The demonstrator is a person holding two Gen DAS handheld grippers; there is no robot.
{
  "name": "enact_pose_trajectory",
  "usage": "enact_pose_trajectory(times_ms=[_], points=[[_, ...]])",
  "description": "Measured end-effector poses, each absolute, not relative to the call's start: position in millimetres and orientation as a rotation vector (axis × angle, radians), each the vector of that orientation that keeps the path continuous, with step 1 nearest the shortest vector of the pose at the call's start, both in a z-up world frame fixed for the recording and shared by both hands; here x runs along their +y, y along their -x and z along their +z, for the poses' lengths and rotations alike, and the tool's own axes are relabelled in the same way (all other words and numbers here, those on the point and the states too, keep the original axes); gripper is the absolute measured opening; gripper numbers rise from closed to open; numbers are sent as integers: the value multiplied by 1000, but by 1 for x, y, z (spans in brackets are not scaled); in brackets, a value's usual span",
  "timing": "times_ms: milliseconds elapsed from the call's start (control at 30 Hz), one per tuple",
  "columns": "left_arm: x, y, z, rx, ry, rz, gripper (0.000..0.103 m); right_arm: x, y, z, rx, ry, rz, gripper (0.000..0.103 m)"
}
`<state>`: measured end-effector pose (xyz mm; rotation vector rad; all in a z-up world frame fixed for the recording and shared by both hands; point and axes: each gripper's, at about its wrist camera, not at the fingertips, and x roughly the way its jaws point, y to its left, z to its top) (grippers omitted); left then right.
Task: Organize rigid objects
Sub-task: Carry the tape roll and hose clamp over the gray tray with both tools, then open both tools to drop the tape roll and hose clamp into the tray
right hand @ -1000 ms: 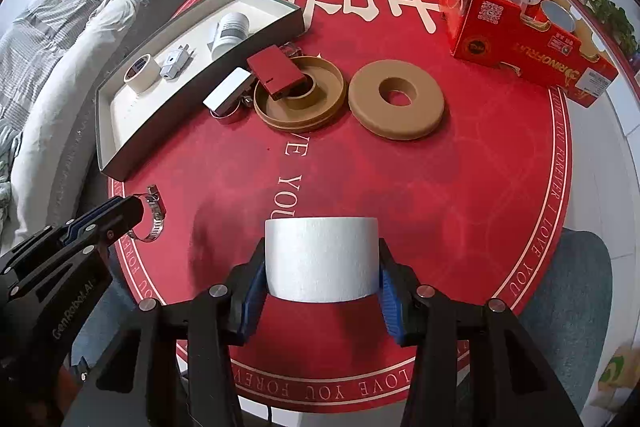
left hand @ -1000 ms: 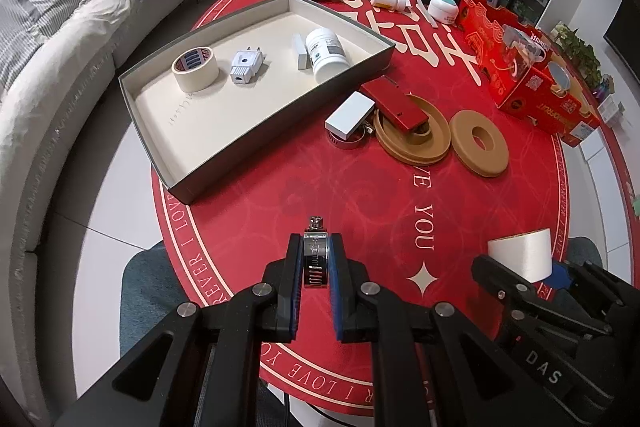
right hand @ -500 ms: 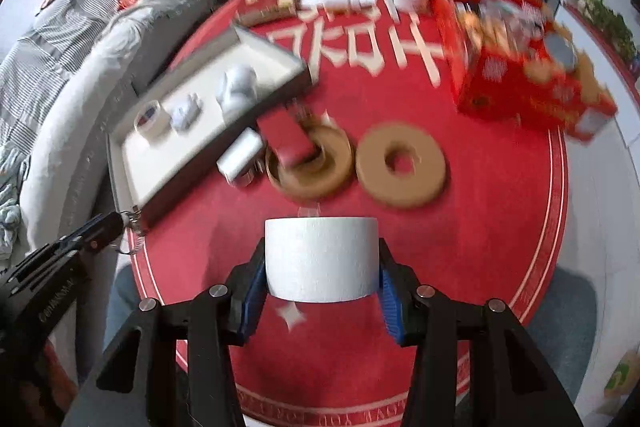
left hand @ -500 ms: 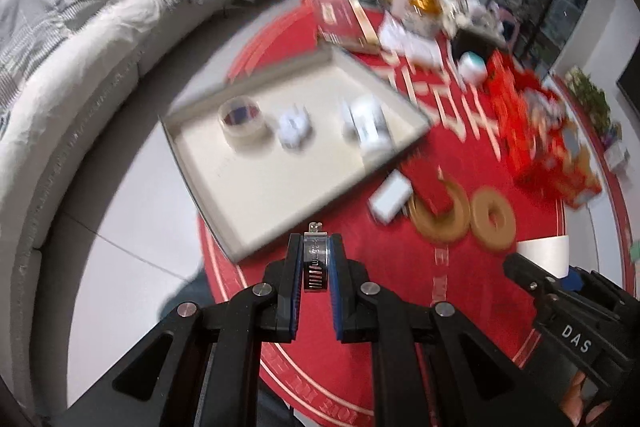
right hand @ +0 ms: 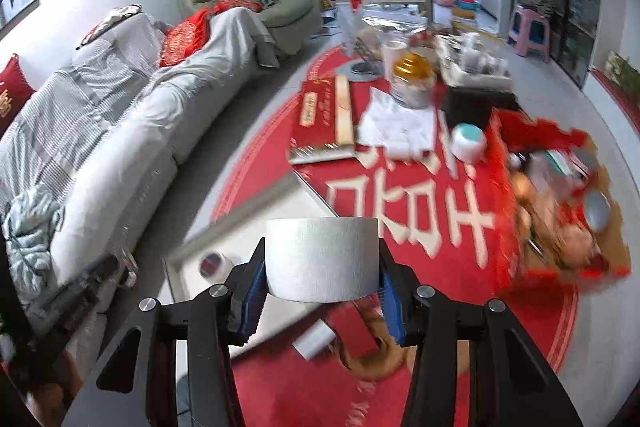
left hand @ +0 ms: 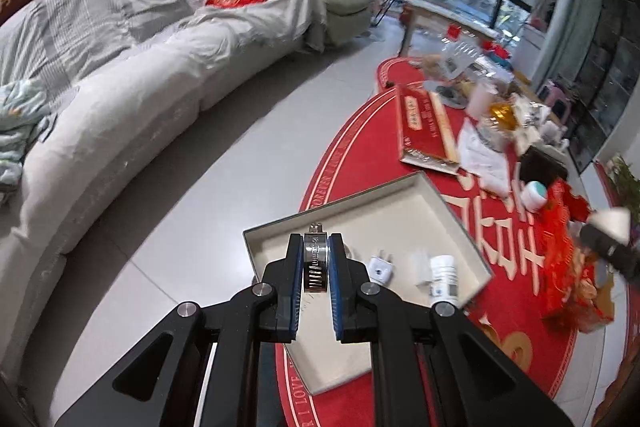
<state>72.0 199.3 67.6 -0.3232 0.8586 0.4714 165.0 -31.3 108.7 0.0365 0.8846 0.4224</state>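
Grippers carry two loads toward the open tray (left hand: pixel 436 203) on the red table (left hand: pixel 516 251): the left gripper (left hand: pixel 316 269) is clamped on a metal hose clamp (left hand: pixel 315 261), held above the tray's near-left corner, while the right gripper (right hand: pixel 322 293) is closed on a white roll (right hand: pixel 322 255), held over the tray edge, with a tape roll (right hand: pixel 214 263) visible below. A plug adapter (left hand: pixel 380 269) and a white bottle (left hand: pixel 442 275) already lie inside the tray.

Risks, judged from here: the thin band is pinched only across its width and could twist or spring free if released high, bouncing over the low wall onto the floor. The roll, gripped at its curved sides, may slip, or land on the items already stowed and knock them about. The two grippers, converging on one tray, could also collide.

Compared with a second ago, both views have swung up from the table's near edge, and the tray sits far closer beneath the grippers.
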Motion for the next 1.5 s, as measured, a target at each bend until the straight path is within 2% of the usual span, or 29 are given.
enact_pose_trajectory(times_ms=[167, 400, 700, 1133, 1200, 1233, 1267, 1300, 1367, 1433, 1500], points=[[201, -98, 24, 942, 347, 493, 13, 6, -199, 99, 907, -6, 457, 50], [202, -127, -21, 1037, 376, 503, 13, 42, -227, 29, 1060, 30, 466, 50], [205, -148, -37, 1055, 354, 505, 13, 52, -242, -17, 1175, 73, 467, 50], [204, -163, -45, 1050, 320, 483, 16, 69, -251, -34, 1204, 109, 467, 50], [202, -168, -51, 1065, 302, 464, 32, 69, -253, -37, 1211, 111, 465, 50], [201, -170, -54, 1074, 299, 449, 59, 70, -254, -39, 1217, 113, 470, 50], [202, -169, -55, 1074, 288, 470, 69, 71, -254, -40, 1222, 116, 479, 57], [205, -166, -54, 1059, 279, 510, 74, 72, -254, -41, 1228, 121, 490, 60], [214, -161, -53, 1048, 323, 511, 89, 70, -255, -41, 1211, 161, 441, 85], [224, -157, -53, 1058, 393, 482, 100, 62, -255, -37, 1179, 141, 445, 98], [226, -151, -49, 1053, 392, 492, 103, 53, -252, -31, 1167, 115, 470, 101]])
